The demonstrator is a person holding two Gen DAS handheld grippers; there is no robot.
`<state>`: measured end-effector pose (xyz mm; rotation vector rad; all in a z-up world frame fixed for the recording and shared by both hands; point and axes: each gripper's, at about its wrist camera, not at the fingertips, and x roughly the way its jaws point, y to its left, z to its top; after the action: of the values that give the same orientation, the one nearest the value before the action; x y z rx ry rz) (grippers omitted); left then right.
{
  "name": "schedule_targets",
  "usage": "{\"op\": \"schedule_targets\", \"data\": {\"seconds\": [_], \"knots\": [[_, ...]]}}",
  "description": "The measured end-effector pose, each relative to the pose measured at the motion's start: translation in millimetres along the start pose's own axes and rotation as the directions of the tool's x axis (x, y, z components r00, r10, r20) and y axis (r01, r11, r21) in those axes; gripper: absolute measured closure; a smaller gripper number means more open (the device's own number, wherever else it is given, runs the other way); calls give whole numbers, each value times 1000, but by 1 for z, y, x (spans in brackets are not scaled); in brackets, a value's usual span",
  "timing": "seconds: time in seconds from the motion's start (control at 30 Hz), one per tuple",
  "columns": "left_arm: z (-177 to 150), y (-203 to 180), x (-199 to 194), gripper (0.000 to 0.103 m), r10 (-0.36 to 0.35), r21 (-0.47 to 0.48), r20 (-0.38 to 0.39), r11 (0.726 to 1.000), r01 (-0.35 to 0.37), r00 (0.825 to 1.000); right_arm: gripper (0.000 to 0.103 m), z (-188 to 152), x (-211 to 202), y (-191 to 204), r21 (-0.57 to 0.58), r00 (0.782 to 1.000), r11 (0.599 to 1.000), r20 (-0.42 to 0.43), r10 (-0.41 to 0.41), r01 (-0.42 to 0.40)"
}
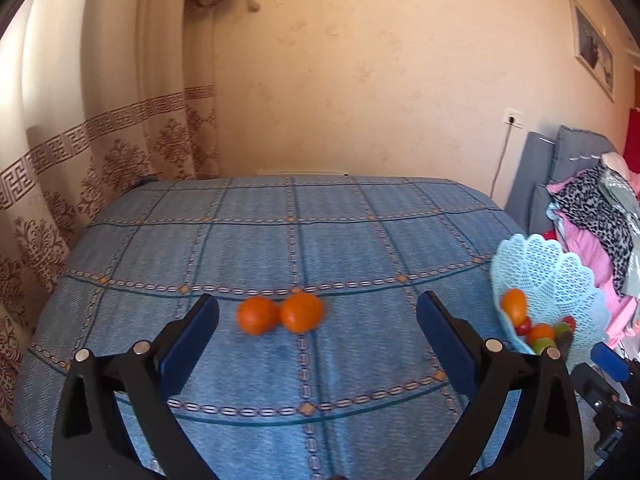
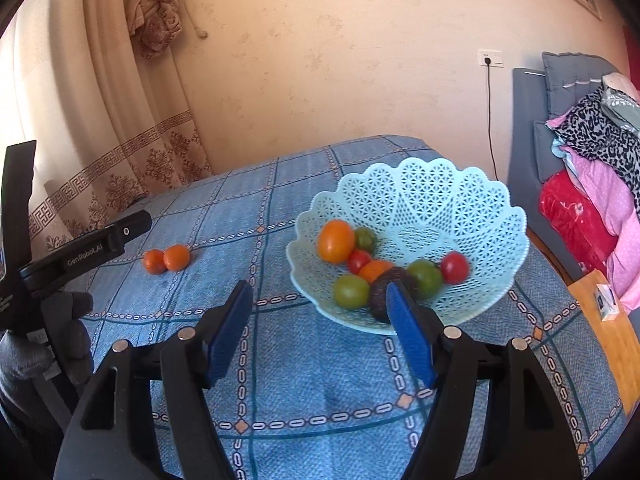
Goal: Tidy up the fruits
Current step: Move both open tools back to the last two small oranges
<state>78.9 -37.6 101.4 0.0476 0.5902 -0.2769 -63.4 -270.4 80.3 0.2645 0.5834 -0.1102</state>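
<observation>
Two oranges [image 1: 257,315] [image 1: 302,313] lie side by side, touching, on the blue checked tablecloth [image 1: 280,380]. My left gripper [image 1: 318,299] is open wide just short of them, with nothing between its blue pads. A pale blue lattice basket [image 2: 420,184] holds a large orange [image 2: 336,240], green fruits [image 2: 351,291], red tomatoes [image 2: 455,267] and a dark avocado [image 2: 380,294]. My right gripper [image 2: 319,286] is open at the basket's near left rim and holds nothing. The two loose oranges [image 2: 166,259] also show far left in the right wrist view.
The left gripper's body [image 2: 80,256] and a grey-gloved hand [image 2: 68,320] fill the left edge. A patterned curtain [image 1: 120,152] hangs behind the table's left. A grey sofa piled with clothes [image 2: 592,152] and a wooden side table [image 2: 608,336] stand to the right.
</observation>
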Motion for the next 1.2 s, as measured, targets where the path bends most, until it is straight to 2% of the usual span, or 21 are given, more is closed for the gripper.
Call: {"op": "schedule_targets", "data": {"seconds": [0.17, 0.3, 0.47, 0.6, 0.7, 0.93, 1.2], "knots": [[-1, 38, 11, 5, 66, -62, -21, 996, -67, 998, 32, -1, 8, 18, -44, 1000, 999, -17, 25, -25], [-3, 56, 23, 5, 92, -90, -41, 991, -95, 995, 32, -1, 14, 32, -79, 999, 996, -27, 43, -45], [-8, 60, 45, 7, 119, -60, -75, 991, -124, 990, 32, -3, 22, 47, -114, 997, 991, -46, 61, -66], [-16, 58, 68, 18, 137, 0, -118, 990, -138, 984, 32, -7, 29, 55, -137, 995, 987, -69, 73, -82], [-19, 57, 82, 23, 149, 28, -142, 989, -146, 979, 32, -8, 32, 59, -148, 994, 985, -79, 80, -91], [-18, 57, 102, 26, 130, 29, -169, 992, -126, 977, 32, -11, 39, 65, -160, 991, 981, -97, 91, -105], [-17, 59, 103, 40, 73, 6, -172, 997, -73, 982, 32, -13, 45, 72, -182, 990, 977, -110, 90, -109]]}}
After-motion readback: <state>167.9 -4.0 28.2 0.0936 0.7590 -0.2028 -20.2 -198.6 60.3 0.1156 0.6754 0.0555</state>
